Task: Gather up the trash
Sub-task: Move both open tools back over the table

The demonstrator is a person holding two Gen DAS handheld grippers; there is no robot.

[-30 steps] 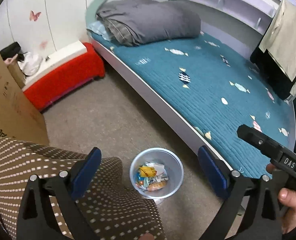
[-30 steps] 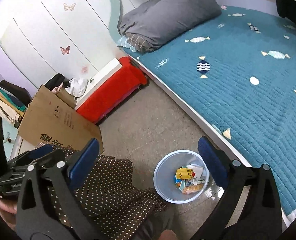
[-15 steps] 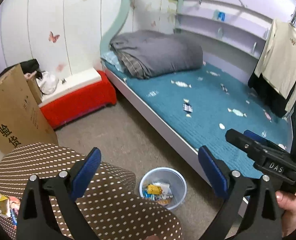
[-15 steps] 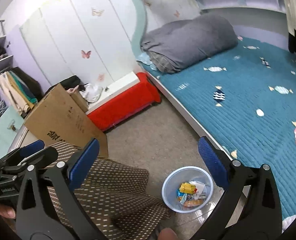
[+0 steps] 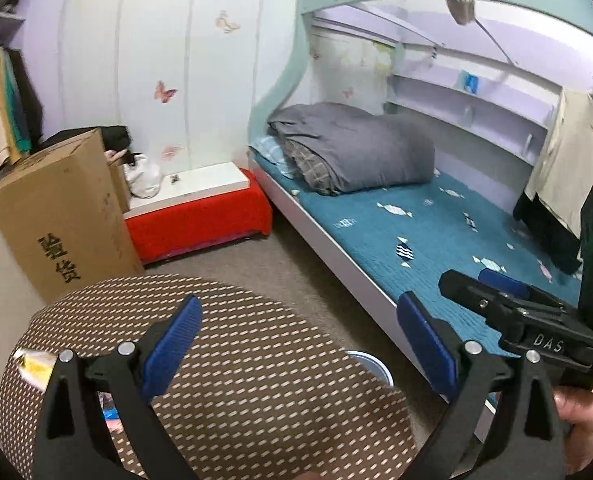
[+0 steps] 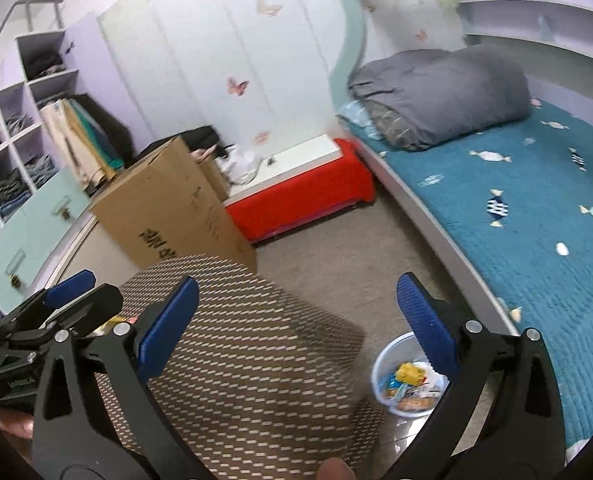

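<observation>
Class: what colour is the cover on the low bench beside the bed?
Red cover, clearest in the right wrist view.

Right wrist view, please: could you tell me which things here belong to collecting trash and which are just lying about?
Job:
- pale round plastic bin
- colourful wrappers inside it

Lying about:
- brown cardboard box
- folded grey quilt
- red-covered low bench

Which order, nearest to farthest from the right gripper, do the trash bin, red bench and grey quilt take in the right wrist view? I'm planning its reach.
1. Trash bin: on the floor just below the right gripper, by its right finger.
2. Red bench: ahead across the floor, against the wall.
3. Grey quilt: farthest, at the bed's head, upper right.
</observation>
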